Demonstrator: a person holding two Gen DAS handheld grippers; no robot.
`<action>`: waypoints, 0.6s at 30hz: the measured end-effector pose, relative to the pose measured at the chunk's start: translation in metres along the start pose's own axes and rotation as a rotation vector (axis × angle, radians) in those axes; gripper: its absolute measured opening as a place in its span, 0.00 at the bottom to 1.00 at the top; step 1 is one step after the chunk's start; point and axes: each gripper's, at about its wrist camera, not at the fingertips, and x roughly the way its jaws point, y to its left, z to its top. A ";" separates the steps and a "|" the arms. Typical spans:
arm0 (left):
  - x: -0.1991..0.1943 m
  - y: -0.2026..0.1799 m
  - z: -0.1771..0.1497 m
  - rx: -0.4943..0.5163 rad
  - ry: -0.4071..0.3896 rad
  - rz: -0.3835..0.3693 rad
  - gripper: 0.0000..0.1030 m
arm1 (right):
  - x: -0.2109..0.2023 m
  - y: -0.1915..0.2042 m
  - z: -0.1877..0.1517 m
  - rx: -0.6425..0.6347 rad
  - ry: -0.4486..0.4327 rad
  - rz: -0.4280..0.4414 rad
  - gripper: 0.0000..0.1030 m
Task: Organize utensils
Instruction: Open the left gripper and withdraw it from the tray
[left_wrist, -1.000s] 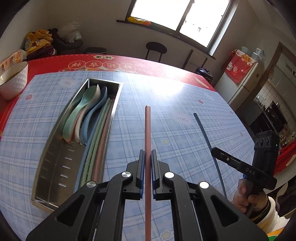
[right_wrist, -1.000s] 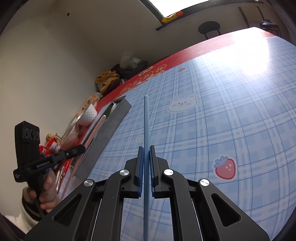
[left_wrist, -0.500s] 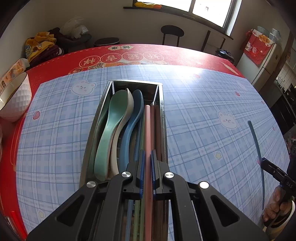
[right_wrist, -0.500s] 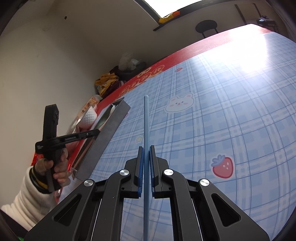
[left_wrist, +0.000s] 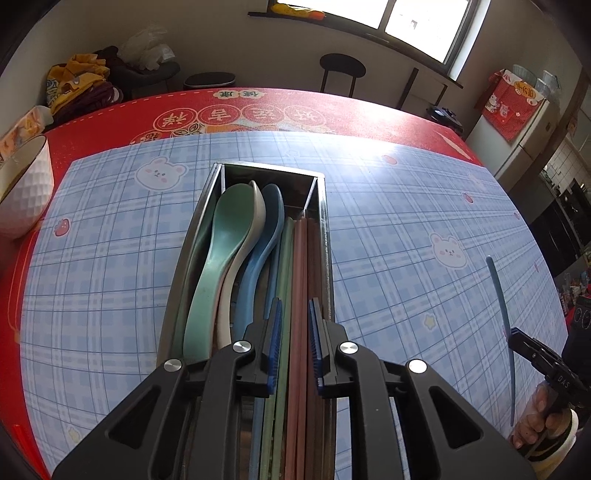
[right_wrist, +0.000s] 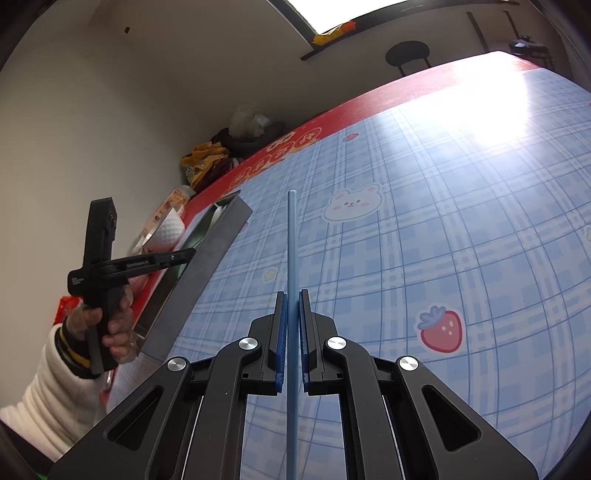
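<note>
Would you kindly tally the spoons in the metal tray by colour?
Green spoon: 1
Cream spoon: 1
Blue spoon: 1
Total: 3 spoons, all lying in the left part of the metal tray, beside the chopsticks.

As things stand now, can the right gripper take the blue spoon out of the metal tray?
Probably not. The right gripper is shut on a blue chopstick, and the left gripper, jaws just opening, hangs over the metal tray near the blue spoon.
</note>
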 end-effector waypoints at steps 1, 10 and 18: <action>-0.006 -0.001 -0.002 0.002 -0.016 0.003 0.18 | 0.001 0.000 0.000 0.000 0.001 -0.010 0.06; -0.058 -0.010 -0.040 0.095 -0.170 0.110 0.61 | 0.012 0.006 0.005 0.016 0.027 -0.111 0.06; -0.082 0.004 -0.070 0.137 -0.264 0.197 0.94 | 0.023 0.028 0.023 0.078 0.025 -0.103 0.06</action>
